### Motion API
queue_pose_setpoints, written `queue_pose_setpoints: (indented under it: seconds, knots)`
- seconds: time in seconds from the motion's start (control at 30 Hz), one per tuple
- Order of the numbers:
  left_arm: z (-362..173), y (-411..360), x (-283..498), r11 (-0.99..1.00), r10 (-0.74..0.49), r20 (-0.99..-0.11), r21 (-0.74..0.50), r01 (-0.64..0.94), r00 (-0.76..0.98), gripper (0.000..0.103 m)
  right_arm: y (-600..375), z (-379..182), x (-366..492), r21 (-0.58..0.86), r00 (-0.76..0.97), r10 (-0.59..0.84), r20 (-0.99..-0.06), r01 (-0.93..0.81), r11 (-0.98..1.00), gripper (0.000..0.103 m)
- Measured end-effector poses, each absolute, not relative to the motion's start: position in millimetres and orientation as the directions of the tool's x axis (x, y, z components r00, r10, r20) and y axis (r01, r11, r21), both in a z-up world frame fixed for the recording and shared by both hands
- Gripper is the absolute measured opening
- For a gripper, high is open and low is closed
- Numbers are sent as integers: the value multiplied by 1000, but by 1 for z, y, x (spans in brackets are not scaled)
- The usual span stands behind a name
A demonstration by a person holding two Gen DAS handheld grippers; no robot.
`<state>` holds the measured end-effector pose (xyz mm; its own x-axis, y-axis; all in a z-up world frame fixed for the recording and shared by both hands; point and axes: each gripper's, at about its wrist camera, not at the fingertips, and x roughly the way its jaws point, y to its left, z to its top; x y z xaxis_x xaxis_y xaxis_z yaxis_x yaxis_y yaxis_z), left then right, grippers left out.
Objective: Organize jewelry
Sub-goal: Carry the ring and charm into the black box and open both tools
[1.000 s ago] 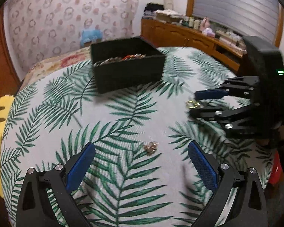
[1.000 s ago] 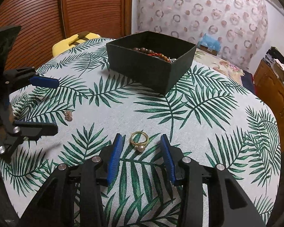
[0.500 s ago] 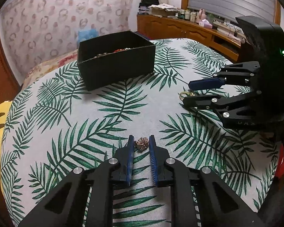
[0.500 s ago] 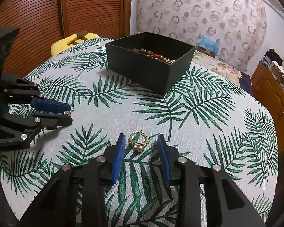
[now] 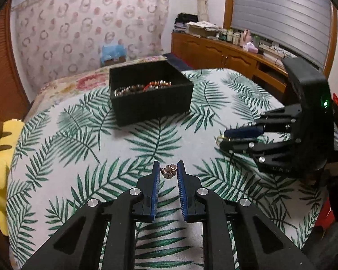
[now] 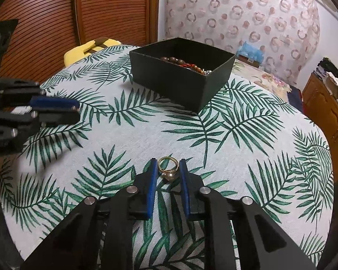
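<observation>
A small rose-gold flower-shaped piece (image 5: 168, 171) sits between the blue pads of my left gripper (image 5: 168, 165), which is shut on it just over the leaf-print tablecloth (image 5: 78, 157). A gold ring with a pearl (image 6: 168, 168) lies between the pads of my right gripper (image 6: 168, 163); its jaws are closing and both pads touch the ring. Behind them stands a black open box (image 5: 151, 105) (image 6: 175, 85) holding beaded bracelets (image 5: 144, 86) (image 6: 184, 64). Each gripper shows in the other's view: the right gripper (image 5: 223, 138) to the right, the left gripper (image 6: 77, 112) to the left.
A yellow plush (image 5: 2, 157) (image 6: 90, 47) lies at the table's left edge. A wooden cabinet (image 5: 225, 54) with clutter on top runs along the far right wall. A slatted wooden door (image 6: 45, 22) stands behind the table. A bed with a floral cover (image 5: 67, 85) lies behind the box.
My left gripper went from wide open to shut on the flower piece and rose slightly with it. My right gripper's jaws narrowed step by step onto the ring. The right gripper stayed where it was.
</observation>
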<state>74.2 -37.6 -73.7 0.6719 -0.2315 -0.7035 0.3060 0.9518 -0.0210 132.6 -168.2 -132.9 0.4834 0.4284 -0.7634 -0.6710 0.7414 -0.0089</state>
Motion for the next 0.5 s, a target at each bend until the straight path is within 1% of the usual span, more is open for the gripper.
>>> queue_pose_setpoints:
  seconds: [0.23, 0.5]
  knots:
    - [-64, -31, 83, 947, -261, -679, -44, 317, 686, 14, -168, -121, 134, -4, 496, 441, -748, -667, 745, 21]
    - [-53, -21, 119, 951, -270, -665, -70, 302, 697, 14, -150, -77, 163, -51, 541, 476, -694, -695, 717, 21]
